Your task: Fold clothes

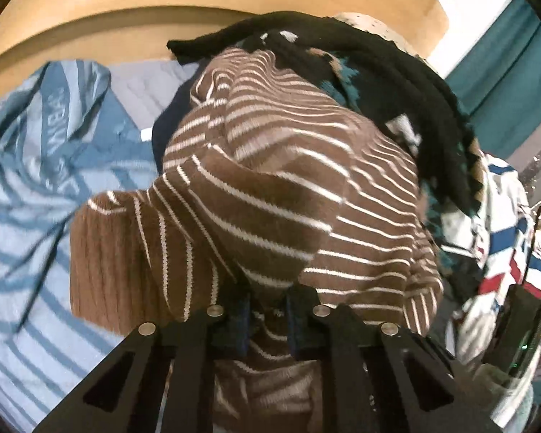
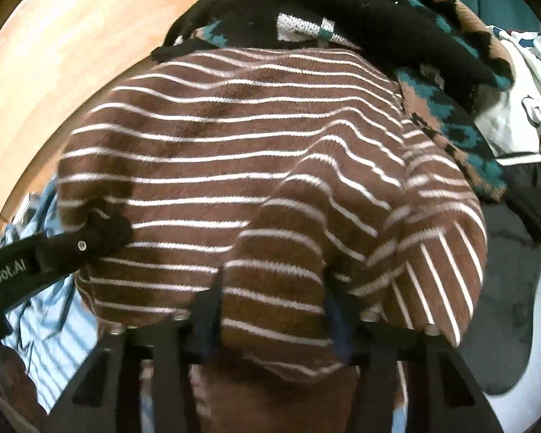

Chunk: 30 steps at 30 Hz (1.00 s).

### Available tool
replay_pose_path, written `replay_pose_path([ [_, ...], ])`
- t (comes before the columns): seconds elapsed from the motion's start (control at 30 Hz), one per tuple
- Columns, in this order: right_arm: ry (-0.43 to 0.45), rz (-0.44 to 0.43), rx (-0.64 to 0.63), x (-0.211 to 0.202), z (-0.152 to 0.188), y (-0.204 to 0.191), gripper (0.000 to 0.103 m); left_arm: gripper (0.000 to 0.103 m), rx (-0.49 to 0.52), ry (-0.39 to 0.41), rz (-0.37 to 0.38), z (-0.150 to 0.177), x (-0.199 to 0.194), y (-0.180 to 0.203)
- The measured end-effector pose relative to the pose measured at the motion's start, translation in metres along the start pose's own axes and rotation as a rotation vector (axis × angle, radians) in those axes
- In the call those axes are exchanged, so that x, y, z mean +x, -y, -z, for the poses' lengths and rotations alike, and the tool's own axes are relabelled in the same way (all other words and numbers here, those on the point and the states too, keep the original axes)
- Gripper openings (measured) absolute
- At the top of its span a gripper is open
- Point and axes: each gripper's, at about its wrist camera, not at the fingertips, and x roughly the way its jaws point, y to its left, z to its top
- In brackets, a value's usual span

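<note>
L gripper (image 1: 267,310): fingers point fwd and slightly up in its own view, jaws drawn close w/ a fold of brown striped sweater (image 1: 270,187) pinched between them; blue pads (image 1: 294,321) press the knit from both sides. Black finger frames spread out below, bolts visible on top.

R gripper (image 2: 274,306): same pose, jaws wider apart than L's but clamped on a thicker bunch of the same sweater, cloth bulging over and between the fingers (image 2: 207,310). In R wrist view, the L gripper comes in from the left edge, its tip at the sweater's edge. Both sit close together, side by side.
</note>
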Motion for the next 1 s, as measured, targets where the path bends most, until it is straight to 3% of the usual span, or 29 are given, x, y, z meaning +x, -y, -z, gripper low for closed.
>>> replay_pose_path([
  [0.2, -0.026, -0.014, 0.003, -0.028, 0.024, -0.007, 0.028, 0.012, 0.014, -0.004, 0.021, 0.023, -0.031, 0.006],
  [0.5, -0.001, -0.037, 0.013, -0.081, 0.040, -0.016, 0.021, 0.005, -0.016, 0.035, 0.033, 0.032, -0.083, -0.010],
  [0.57, 0.001, -0.032, 0.011, -0.084, 0.040, -0.017, 0.019, 0.003, -0.012, 0.046, 0.014, 0.035, -0.093, -0.015],
  [0.8, -0.019, -0.013, -0.026, -0.085, 0.049, -0.028, 0.014, 0.003, -0.037, 0.033, 0.074, 0.054, -0.113, -0.034],
  [0.83, -0.039, -0.048, -0.021, -0.085, 0.053, -0.030, 0.000, 0.003, -0.031, 0.035, 0.073, 0.057, -0.116, -0.034],
  [0.9, -0.086, -0.133, -0.007, -0.086, 0.065, -0.037, 0.001, 0.003, -0.016, 0.040, 0.068, 0.064, -0.122, -0.032],
  [1.0, -0.109, -0.130, -0.010, -0.086, 0.081, -0.046, 0.001, 0.003, 0.006, 0.048, 0.060, 0.073, -0.131, -0.029],
])
